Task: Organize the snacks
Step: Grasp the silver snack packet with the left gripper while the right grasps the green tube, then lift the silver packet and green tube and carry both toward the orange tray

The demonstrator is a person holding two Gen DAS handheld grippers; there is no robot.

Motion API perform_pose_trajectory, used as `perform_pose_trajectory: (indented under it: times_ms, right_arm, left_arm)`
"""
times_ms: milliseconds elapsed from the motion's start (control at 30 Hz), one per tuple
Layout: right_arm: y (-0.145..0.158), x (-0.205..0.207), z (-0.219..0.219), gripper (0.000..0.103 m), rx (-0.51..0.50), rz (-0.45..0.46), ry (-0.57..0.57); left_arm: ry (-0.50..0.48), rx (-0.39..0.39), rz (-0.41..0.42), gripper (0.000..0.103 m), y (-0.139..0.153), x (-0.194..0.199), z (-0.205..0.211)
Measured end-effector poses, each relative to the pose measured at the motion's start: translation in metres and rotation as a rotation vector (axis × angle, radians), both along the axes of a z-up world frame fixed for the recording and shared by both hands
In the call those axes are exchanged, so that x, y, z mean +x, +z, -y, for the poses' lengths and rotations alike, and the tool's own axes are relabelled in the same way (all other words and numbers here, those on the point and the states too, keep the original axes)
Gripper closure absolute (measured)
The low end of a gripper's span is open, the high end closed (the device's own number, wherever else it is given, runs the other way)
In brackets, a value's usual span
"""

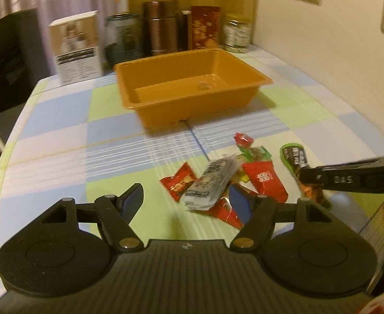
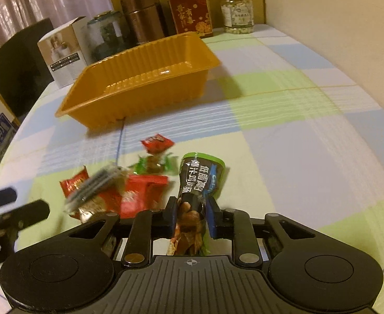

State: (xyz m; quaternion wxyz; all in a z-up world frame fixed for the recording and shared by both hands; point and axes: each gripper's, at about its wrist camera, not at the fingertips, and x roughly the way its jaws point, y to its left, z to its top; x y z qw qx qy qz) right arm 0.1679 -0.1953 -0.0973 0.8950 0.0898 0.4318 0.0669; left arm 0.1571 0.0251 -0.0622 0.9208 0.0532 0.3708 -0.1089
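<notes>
The table [image 1: 61,136], under a checked blue, green and white cloth, runs back to a wall on the right and a row of containers at its far edge: a white box [image 1: 75,47], a dark glass jar [image 1: 122,39], a copper tin [image 1: 162,26], a red box [image 1: 205,27] and a clear jar [image 1: 236,34]. A dark chair [image 1: 11,60] stands off the left edge. The orange tray [image 1: 244,65] sits just in front of that row, holding only one small scrap; bare cloth lies to its left and right, and a wide open band separates its near wall from the snack pile [image 1: 218,178]. The right half of the table, toward the wall, is bare. The pile lies near the front: a grey packet [image 1: 210,180] rests across several red packets [image 1: 266,180], with a green-wrapped sweet [image 1: 254,153] and a small red sweet [image 1: 243,139] just behind. The left gripper [image 1: 189,198] hovers low at the pile's near edge, level, its fingers spread wide apart and gripping nothing, the right finger next to the red packets. The right gripper [image 2: 192,216] reaches in from the right side of the pile, its fingers clamped on the lower part of a black-and-green pouch [image 2: 201,178], whose green top points away toward the tray.
</notes>
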Motion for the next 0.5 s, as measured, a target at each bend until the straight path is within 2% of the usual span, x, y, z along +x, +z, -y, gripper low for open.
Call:
perform_pose_trajectory:
  times_ms: [167, 333, 500]
  right_arm:
    - [0.0, -0.003, 0.005, 0.079, -0.022, 0.001, 0.022]
    - [-0.002, -0.001, 0.004, 0.078, -0.027, 0.002, 0.027]
    - [-0.007, 0.002, 0.006, 0.069, -0.016, -0.009, 0.017]
  left_arm:
    - [-0.088, 0.037, -0.01, 0.04, -0.009, 0.018, 0.013]
    - [-0.106, -0.013, -0.065, 0.057, -0.019, 0.038, 0.012]
    - [-0.134, -0.049, -0.122, 0.059, -0.026, 0.054, 0.01]
